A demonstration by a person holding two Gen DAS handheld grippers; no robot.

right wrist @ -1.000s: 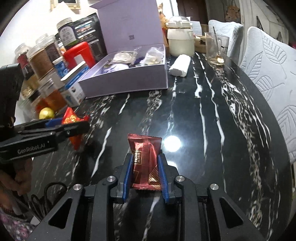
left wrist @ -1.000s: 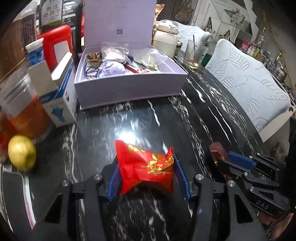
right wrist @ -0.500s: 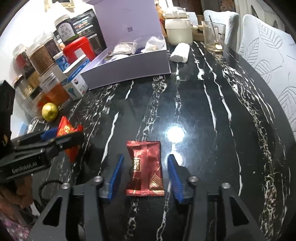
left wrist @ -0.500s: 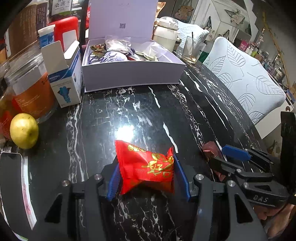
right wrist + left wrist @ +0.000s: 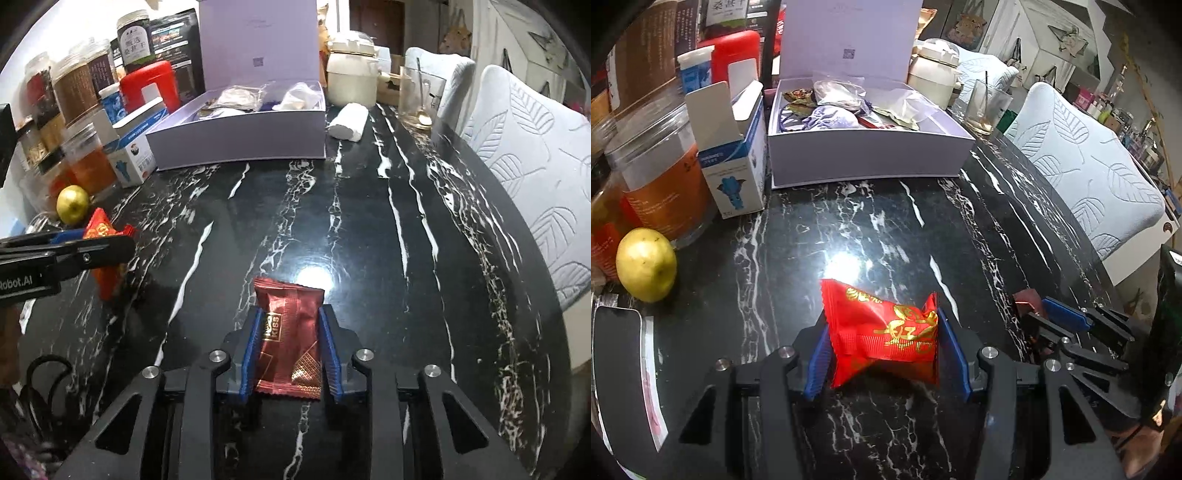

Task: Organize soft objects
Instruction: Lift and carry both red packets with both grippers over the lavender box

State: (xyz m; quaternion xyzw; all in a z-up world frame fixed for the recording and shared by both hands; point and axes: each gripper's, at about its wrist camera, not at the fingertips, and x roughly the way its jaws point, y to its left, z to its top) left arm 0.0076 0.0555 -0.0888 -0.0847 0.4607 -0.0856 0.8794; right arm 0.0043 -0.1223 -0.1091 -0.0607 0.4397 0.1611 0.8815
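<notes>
My left gripper (image 5: 882, 326) is shut on a bright red snack packet (image 5: 879, 332) with gold print, held just above the black marble table (image 5: 886, 229). In the right wrist view that packet (image 5: 96, 230) shows at the far left in the left gripper (image 5: 92, 245). My right gripper (image 5: 290, 325) has its jaws closing onto a dark red "KISS" packet (image 5: 290, 332), and the blue pads press both its long sides. An open lilac box (image 5: 240, 136) with several bagged soft items stands at the back of the table, its lid upright.
Jars (image 5: 75, 88), a red container (image 5: 147, 86) and a blue-and-white carton (image 5: 735, 166) crowd the left side, with a lemon (image 5: 646, 264) near them. A white pot (image 5: 352, 79), a glass (image 5: 419, 96) and a white roll (image 5: 349, 120) stand beyond the box. Padded chairs (image 5: 532, 147) line the right edge.
The right gripper opened, leaving the dark red packet lying flat on the table, then closed on it again. The left gripper kept its hold on the red packet.
</notes>
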